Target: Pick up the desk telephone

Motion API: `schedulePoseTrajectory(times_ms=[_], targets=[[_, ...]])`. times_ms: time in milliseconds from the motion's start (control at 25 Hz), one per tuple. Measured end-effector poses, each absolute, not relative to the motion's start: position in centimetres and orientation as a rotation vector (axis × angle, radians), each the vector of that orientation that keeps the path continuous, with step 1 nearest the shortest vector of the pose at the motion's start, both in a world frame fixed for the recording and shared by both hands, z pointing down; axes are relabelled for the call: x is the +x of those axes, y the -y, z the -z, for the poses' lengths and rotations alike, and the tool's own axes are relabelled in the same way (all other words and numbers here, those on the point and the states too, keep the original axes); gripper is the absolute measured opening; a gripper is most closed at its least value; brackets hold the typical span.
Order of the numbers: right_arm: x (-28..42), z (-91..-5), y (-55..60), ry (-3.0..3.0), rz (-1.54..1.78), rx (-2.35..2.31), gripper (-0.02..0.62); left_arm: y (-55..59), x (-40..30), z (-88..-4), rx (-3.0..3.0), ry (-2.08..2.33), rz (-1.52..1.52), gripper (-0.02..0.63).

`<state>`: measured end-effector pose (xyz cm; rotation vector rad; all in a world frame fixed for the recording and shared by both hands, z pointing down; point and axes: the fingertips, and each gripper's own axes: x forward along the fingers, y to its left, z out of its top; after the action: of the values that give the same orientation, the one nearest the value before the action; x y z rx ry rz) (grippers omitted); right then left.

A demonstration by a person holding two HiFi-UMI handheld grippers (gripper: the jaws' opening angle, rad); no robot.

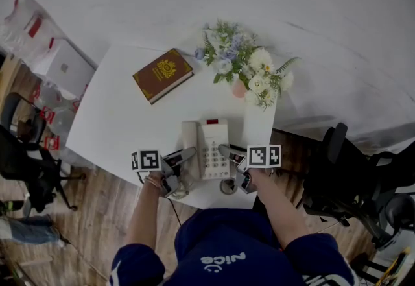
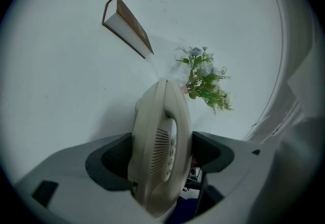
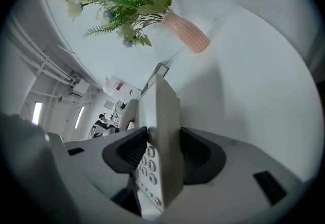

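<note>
The cream desk telephone [image 1: 206,148] sits near the front edge of the white table [image 1: 117,116], keypad up and handset on its left side. My left gripper [image 1: 185,156] is shut on that handset side. In the left gripper view the phone [image 2: 160,147] stands edge-on between the jaws of the gripper [image 2: 161,157], and both dark pads press on it. My right gripper [image 1: 227,152] is shut on the phone's right edge. The right gripper view shows the keypad body [image 3: 160,141] pinched in that gripper [image 3: 161,154]. I cannot tell whether the phone is off the table.
A brown book [image 1: 162,74] lies at the table's back left. A pink vase of flowers [image 1: 243,67] stands behind the phone. Black office chairs stand to the right [image 1: 343,174] and left [image 1: 26,161] of the table. A small round object [image 1: 228,186] lies by the front edge.
</note>
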<state>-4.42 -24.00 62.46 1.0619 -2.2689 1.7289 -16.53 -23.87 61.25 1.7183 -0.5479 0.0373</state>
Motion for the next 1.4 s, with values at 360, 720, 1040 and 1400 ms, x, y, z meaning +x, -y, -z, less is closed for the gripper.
schedulePoseTrajectory(times_ms=[360,720,1040,1400], targets=[[-4.1,-60.9,20.9,2.298,-1.687,1.074,0.222,20.8,-16.2,-60.0,1.729,0.563,-0.010,0.379],[-3.0,-58.9,18.1,2.344,-1.654,1.095,0.222,18.1,-15.2,-57.9,1.779,0.588,0.009,0.379],[-2.7,-56.3,16.5,2.407,-1.596,1.098,0.222,16.3,-15.4,-55.6,1.819,0.663,0.028,0.379],[-2.2,-53.6,14.9,2.468,-1.543,1.107,0.222,14.7,-15.3,-53.2,1.852,0.711,0.038,0.378]])
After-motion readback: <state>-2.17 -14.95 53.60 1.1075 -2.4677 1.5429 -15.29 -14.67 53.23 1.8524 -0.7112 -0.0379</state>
